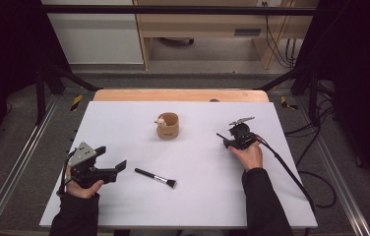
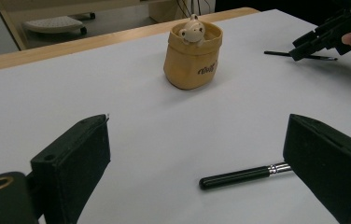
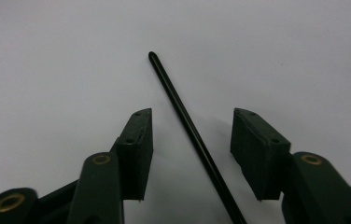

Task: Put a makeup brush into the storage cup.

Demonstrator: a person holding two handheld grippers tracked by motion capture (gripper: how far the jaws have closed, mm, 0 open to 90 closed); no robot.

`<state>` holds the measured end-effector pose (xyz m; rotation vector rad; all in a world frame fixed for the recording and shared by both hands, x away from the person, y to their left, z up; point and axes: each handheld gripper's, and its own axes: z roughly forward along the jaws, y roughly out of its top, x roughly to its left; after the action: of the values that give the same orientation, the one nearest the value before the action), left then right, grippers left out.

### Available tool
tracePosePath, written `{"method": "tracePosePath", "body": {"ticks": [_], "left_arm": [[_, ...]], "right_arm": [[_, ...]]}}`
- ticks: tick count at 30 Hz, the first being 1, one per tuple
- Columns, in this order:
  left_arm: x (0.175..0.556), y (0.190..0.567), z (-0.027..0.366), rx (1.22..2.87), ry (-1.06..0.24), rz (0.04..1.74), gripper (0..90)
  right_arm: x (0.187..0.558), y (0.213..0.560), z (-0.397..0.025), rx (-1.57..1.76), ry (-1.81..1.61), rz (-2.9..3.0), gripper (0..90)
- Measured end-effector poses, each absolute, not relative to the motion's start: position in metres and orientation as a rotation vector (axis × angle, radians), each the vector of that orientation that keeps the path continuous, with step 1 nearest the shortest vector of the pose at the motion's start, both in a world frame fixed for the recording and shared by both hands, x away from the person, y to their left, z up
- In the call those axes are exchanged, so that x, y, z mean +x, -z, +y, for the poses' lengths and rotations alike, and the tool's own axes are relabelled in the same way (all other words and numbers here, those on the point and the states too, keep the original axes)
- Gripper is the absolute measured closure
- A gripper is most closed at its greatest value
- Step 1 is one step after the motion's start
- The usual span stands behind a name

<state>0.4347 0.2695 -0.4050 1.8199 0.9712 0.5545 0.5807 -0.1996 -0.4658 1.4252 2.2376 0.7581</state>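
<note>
A tan fabric pouch (image 1: 167, 127) (image 2: 192, 56) with a small bear toy (image 1: 161, 121) (image 2: 192, 31) in it stands upright mid-table. A black-handled makeup brush (image 1: 156, 177) (image 2: 239, 176) lies in front of it, bristles to the right. My left gripper (image 1: 111, 157) (image 2: 197, 154) is open wide just left of the brush, whose handle end lies near its right jaw. A thin black stick (image 1: 220, 135) (image 2: 299, 56) (image 3: 164, 77) lies flat on the right side. My right gripper (image 1: 226, 143) (image 3: 193, 114) is open low over it, one jaw on each side, neither touching it.
The white table board (image 1: 124, 123) has a wooden strip (image 1: 180, 95) along its far edge. Metal frame rails run down both sides. Cables (image 1: 291, 169) trail off the right edge. A wooden desk (image 1: 198, 29) stands beyond the table.
</note>
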Motion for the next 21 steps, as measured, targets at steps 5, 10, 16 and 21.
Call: {"method": "tracePosePath", "body": {"ticks": [5, 10, 16, 21], "left_arm": [[0.4347, 0.4053, 0.2687, 1.827, -0.553, 0.967, 6.6], [0.4343, 0.4051, 0.268, 1.828, -0.554, 0.962, 6.7], [0.4345, 0.4052, 0.2676, 1.839, -0.555, 0.957, 6.7], [0.4345, 0.4052, 0.2675, 1.839, -0.555, 0.957, 6.9]], "right_arm": [[0.5798, 0.469, -0.2038, 1.445, -0.783, 2.241, 54.4], [0.5784, 0.4681, -0.2028, 1.458, -0.783, 2.239, 63.4], [0.5775, 0.4674, -0.2024, 1.462, -0.786, 2.242, 75.1], [0.5769, 0.467, -0.2017, 1.476, -0.781, 2.24, 80.6]]}}
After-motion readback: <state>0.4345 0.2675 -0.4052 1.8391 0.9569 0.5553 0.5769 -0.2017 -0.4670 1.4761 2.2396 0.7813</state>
